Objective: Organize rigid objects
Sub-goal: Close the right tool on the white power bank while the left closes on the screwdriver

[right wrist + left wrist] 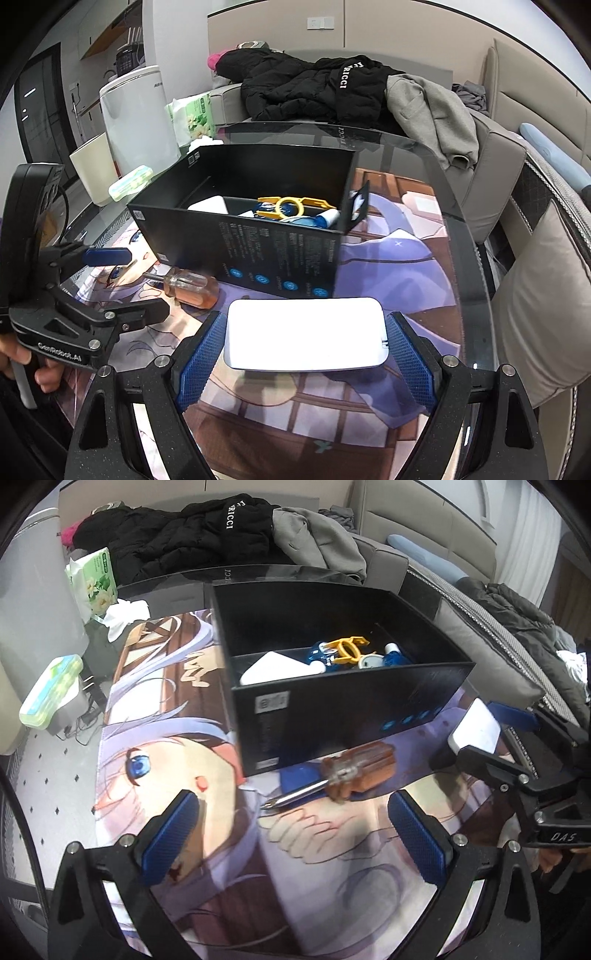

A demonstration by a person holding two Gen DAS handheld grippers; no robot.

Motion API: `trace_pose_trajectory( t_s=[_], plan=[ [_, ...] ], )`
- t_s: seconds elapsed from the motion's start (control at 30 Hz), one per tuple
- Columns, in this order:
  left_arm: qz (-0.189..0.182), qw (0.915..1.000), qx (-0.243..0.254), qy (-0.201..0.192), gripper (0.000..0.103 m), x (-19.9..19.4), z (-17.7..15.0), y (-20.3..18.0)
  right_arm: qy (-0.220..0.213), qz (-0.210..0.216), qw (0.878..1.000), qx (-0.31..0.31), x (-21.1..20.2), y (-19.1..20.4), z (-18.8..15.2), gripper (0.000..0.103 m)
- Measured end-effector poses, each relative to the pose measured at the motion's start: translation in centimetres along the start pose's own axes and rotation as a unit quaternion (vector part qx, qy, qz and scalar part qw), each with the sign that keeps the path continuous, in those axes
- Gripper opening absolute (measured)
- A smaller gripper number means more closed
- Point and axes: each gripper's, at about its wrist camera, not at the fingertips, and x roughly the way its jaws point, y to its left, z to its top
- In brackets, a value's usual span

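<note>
A black open box [332,709] [258,254] stands on the anime-print mat and holds a white block, a yellow clip [349,648] [286,206] and blue-and-white items. A screwdriver with an amber handle [343,771] [188,286] lies on the mat against the box's near side. My left gripper [291,834] is open and empty, just short of the screwdriver. My right gripper [306,343] is shut on a flat white rectangular device [306,332] [476,727], held above the mat near the box.
The mat [147,709] covers a dark glass table [424,155]. A tissue pack [96,579] and a green case [51,690] sit at the left. Jackets [314,88] lie on the sofa behind. A cushion [546,306] is at the right.
</note>
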Motion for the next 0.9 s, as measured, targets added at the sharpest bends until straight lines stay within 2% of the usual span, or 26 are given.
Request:
trace_pose_trajectory(
  t_s=[0.4, 0.7, 0.9],
  plan=[
    [0.017, 0.999, -0.04, 0.011, 0.103, 1.6, 0.8, -1.9, -0.004, -0.011, 1.0, 0.018, -0.4, -1.8, 0.0, 0.088],
    [0.065, 0.9963, -0.057, 0.006, 0.103, 2.7, 1.3, -2.9, -0.001, -0.011, 1.0, 0.018, -0.4, -2.1, -0.2, 0.088],
    [0.106, 0.9936, -0.037, 0.002, 0.101, 3.5, 1.1, -3.8, -0.001, -0.011, 1.0, 0.019, -0.5, -2.1, -0.2, 0.088]
  ],
)
